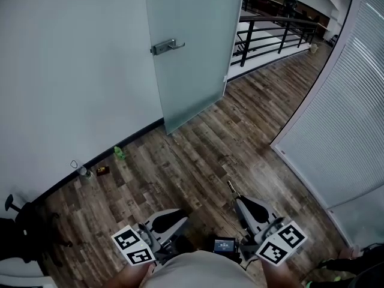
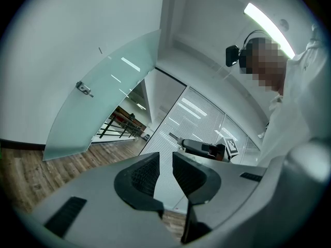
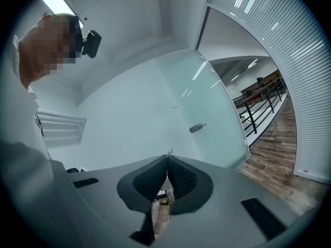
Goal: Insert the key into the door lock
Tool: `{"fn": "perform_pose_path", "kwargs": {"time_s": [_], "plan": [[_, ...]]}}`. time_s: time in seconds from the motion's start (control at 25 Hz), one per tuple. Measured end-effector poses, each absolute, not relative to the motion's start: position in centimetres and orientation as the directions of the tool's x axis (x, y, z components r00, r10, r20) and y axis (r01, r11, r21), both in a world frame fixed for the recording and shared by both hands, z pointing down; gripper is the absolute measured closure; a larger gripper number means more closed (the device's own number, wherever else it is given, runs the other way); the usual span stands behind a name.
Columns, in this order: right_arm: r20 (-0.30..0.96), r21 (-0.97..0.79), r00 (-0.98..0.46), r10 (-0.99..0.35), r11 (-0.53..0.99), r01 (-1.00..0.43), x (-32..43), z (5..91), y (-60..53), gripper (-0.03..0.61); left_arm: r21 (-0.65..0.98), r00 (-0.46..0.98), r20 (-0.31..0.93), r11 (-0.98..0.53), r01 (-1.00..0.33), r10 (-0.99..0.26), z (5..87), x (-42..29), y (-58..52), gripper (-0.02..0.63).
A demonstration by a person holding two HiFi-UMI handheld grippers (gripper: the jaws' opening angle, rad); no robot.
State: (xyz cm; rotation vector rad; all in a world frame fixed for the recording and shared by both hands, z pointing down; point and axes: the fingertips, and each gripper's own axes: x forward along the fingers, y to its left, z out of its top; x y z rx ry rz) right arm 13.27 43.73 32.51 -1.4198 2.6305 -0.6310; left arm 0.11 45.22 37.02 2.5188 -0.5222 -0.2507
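Head view shows the key (image 1: 230, 188) – a thin, shiny metal stick – poking out of the right gripper (image 1: 236, 199), which squeezes it tight. The left gripper (image 2: 165, 164) has its bumpy black pads (image 2: 144, 174) apart, nothing between. Far from the key stands a smooth, cloudy glass door (image 1: 192, 53) with a silver handle (image 1: 167, 45).

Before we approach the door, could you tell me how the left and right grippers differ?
The left gripper has its jaws apart; the right gripper has them closed. The left gripper is empty; the right gripper pinches the key, its tip sticking out. Both are well short of the door handle.
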Motion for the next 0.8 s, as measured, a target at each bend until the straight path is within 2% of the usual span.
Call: {"fn": "perform_pose_path", "kwargs": {"time_s": [0.8], "plan": [[0.127, -0.393, -0.565, -0.815, 0.481, -0.784, 8.5, 33.4, 41.7, 0.561, 0.561, 0.901, -0.071, -0.764, -0.319, -0.428, 37.9, -4.8, 43.7, 0.523]]}}
